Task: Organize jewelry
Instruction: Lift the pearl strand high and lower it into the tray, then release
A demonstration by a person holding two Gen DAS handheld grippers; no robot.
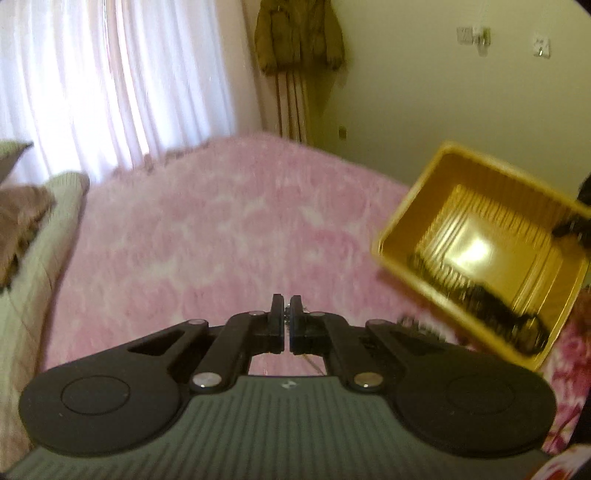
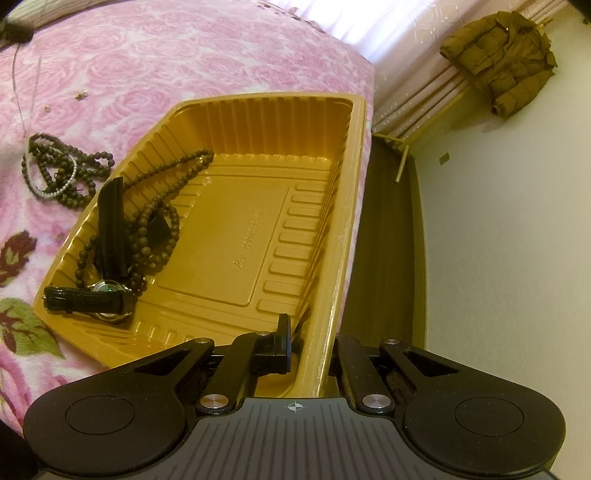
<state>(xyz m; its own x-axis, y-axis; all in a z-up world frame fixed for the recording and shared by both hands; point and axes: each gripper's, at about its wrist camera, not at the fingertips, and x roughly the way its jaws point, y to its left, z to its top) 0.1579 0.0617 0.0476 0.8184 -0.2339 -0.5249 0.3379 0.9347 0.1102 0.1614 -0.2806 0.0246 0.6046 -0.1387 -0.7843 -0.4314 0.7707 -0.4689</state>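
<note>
My left gripper (image 1: 287, 314) is shut on a thin silver chain (image 1: 286, 320), held up above the pink blanket. In the right wrist view that chain (image 2: 16, 85) hangs down at the far left. The yellow plastic tray (image 2: 229, 122) lies on the bed. My right gripper (image 2: 314, 343) is shut on its near wall, one finger inside and one outside. In the tray lie a dark beaded necklace (image 2: 166, 206), a black-strapped watch (image 2: 92, 299) and a black strap (image 2: 110, 229). More dark beads with a silver bracelet (image 2: 59, 173) lie on the blanket left of the tray.
The pink rose blanket (image 1: 221, 229) covers the bed, with small gold pieces (image 2: 79, 96) on it. A green pillow (image 1: 33, 266) lies at the left. The bed's dark wooden edge (image 2: 384, 240) runs beside the tray. A brown jacket (image 1: 295, 33) hangs on the wall.
</note>
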